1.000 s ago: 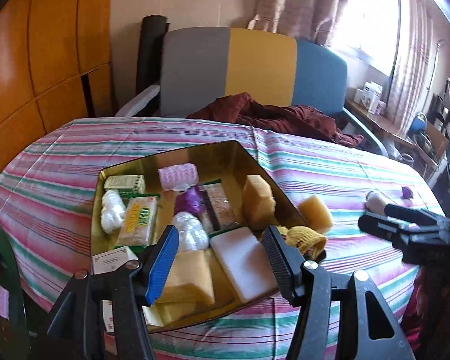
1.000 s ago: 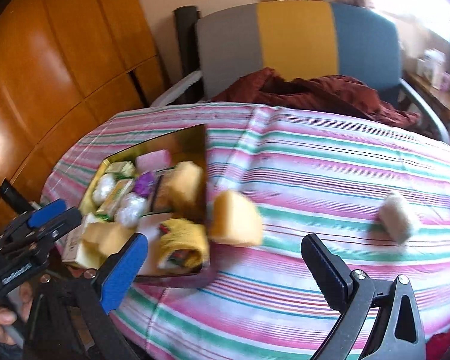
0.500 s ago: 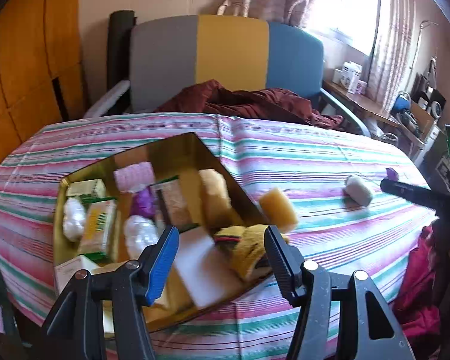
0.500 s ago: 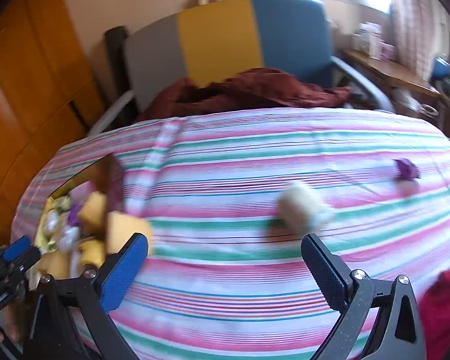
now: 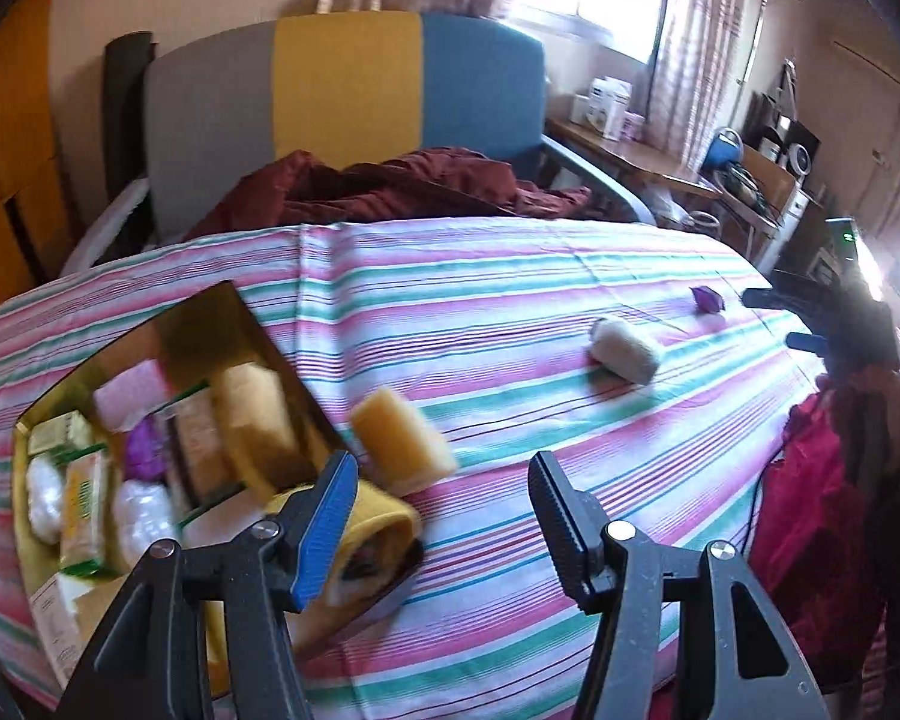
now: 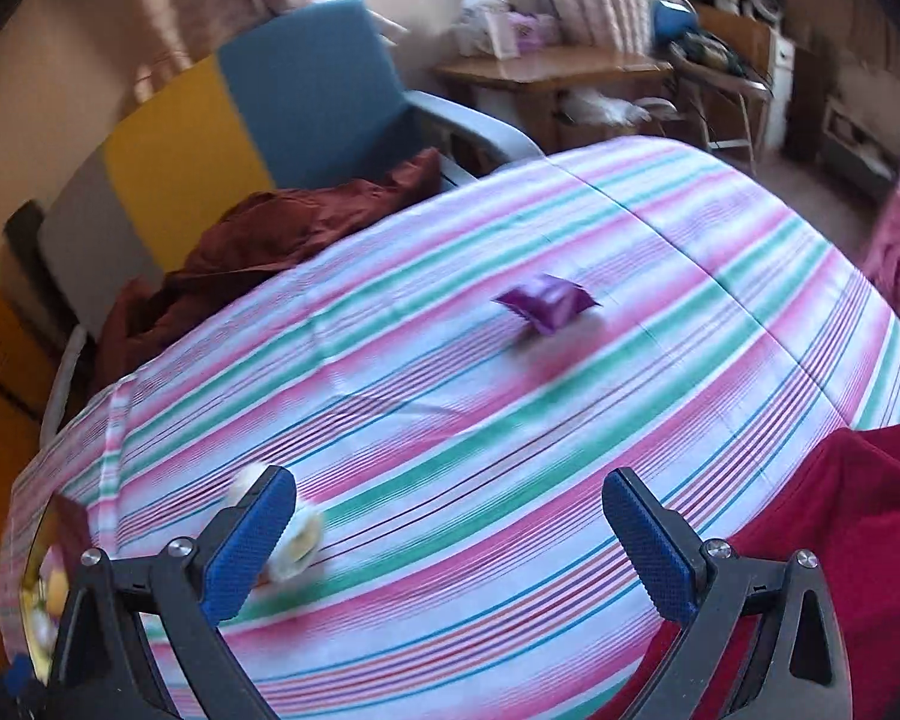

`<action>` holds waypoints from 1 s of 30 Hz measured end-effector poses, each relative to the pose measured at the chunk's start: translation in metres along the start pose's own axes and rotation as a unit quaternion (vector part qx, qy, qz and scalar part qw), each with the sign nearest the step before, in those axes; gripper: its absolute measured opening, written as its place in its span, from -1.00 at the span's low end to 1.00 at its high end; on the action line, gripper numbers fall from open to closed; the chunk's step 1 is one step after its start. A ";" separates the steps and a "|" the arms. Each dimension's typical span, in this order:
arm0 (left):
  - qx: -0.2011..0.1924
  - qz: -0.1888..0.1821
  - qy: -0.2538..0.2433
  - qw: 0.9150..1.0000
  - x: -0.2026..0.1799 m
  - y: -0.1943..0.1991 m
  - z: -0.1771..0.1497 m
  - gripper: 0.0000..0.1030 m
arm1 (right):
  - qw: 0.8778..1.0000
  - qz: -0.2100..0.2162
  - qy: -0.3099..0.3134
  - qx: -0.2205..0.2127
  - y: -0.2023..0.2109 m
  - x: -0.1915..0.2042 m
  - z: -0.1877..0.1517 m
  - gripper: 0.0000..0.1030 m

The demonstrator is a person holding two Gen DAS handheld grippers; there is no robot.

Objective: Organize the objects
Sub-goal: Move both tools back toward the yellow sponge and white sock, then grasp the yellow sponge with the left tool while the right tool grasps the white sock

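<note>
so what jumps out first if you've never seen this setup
The pink and green striped tablecloth fills both views. At its left edge sits a gold tray crammed with sponges and packets, a yellow sponge lying just outside it. Farther right, a whitish roll and a purple wrapper lie loose on the cloth.

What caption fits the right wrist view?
Open right gripper over striped tablecloth, purple packet ahead.

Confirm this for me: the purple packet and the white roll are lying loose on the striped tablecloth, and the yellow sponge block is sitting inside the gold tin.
One thing is wrong: the yellow sponge block is not inside the gold tin; the left wrist view shows it on the striped tablecloth just beside the tin. The purple packet and white roll do lie loose on the cloth.
</note>
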State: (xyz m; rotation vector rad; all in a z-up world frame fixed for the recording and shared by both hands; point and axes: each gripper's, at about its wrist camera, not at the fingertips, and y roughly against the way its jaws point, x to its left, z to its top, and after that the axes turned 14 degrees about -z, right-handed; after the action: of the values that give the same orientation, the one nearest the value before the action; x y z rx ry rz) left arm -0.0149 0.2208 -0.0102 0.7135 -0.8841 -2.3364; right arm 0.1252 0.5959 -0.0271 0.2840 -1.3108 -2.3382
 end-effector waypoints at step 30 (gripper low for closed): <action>0.119 -0.021 -0.092 0.988 0.017 -0.074 0.030 0.17 | 0.959 0.069 0.276 0.005 -0.039 0.147 -0.056 0.98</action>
State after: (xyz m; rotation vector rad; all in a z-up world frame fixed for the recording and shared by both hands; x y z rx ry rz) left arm -0.0677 0.2707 -0.0482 0.6216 -1.2583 -2.3876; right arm 0.0062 0.5020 -0.0844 0.7591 -1.0236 -1.9347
